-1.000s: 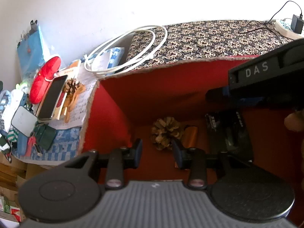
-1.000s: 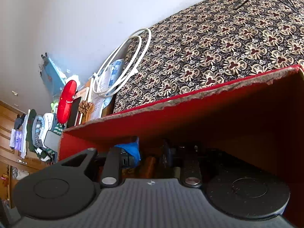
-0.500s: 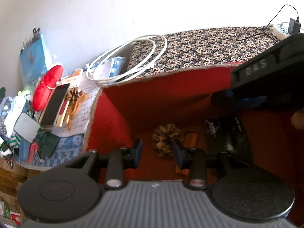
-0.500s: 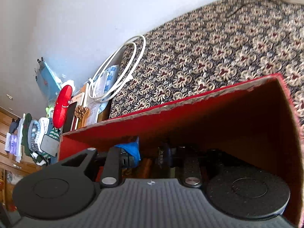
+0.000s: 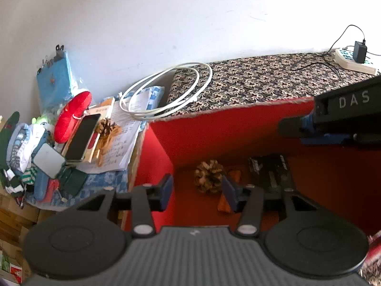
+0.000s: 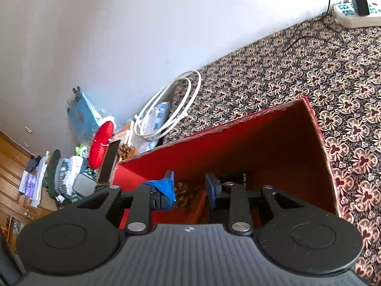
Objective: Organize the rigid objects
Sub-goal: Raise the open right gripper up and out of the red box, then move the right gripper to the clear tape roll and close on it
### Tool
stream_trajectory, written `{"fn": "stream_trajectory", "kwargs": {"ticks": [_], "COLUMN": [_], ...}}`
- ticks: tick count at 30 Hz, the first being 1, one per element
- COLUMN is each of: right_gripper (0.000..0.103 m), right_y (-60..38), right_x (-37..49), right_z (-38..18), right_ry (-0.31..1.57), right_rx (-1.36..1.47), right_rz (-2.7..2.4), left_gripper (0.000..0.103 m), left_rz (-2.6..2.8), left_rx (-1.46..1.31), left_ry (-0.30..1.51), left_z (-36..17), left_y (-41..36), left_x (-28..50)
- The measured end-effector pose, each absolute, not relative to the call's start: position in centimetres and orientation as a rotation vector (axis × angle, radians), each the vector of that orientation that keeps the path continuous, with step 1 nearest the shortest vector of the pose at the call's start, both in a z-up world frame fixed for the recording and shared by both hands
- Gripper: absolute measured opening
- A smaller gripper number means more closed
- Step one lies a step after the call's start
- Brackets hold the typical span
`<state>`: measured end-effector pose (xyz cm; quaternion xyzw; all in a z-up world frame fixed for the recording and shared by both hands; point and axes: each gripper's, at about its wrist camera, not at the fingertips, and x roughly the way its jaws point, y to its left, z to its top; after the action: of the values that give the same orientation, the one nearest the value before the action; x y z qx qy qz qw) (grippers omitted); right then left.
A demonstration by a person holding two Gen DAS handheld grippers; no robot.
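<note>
A red box [image 5: 214, 131] stands open on the patterned cloth; it also shows in the right wrist view [image 6: 273, 138]. Inside lie a pine cone [image 5: 209, 176], an orange-brown block [image 5: 225, 205] and a black box [image 5: 271, 171]. My left gripper [image 5: 197, 191] is open and empty above the box's left part, over the pine cone. My right gripper [image 6: 189, 189] is open and empty above the box; its body marked DAS [image 5: 347, 109] shows at the right of the left wrist view. The pine cone [image 6: 184, 191] lies between its fingers, below.
Left of the box lie a second pine cone [image 5: 107, 126], a phone [image 5: 83, 137], a red cushion [image 5: 72, 115], papers and clothes. A white cable coil [image 5: 166, 90] lies on the cloth's left end. A power strip [image 5: 354, 58] with a charger sits at the far right.
Both grippers have lifted up and back from the box, so more of the cloth and wall shows. The right gripper's fingers have come up out of the box. The box contents stayed put.
</note>
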<state>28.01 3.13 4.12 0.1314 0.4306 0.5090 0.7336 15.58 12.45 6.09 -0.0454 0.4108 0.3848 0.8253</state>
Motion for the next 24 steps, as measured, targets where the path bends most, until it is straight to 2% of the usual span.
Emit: {"fn": "stream_trajectory", "kwargs": {"ticks": [16, 24], "right_gripper": [0.013, 0.013], "right_y": [-3.2, -5.6], "right_x": [22.4, 20.3], "right_z": [6.0, 5.4], "right_ry": [0.729, 0.696], "right_rx": [0.312, 0.342], "right_rz": [1.142, 1.148], "left_gripper": [0.061, 0.064], "left_rz": [0.813, 0.774], "left_rx": [-0.061, -0.083], "left_ry": [0.819, 0.803], "left_z": [9.2, 9.4], "left_y": [7.5, 5.7], "left_x": [10.9, 8.6]}}
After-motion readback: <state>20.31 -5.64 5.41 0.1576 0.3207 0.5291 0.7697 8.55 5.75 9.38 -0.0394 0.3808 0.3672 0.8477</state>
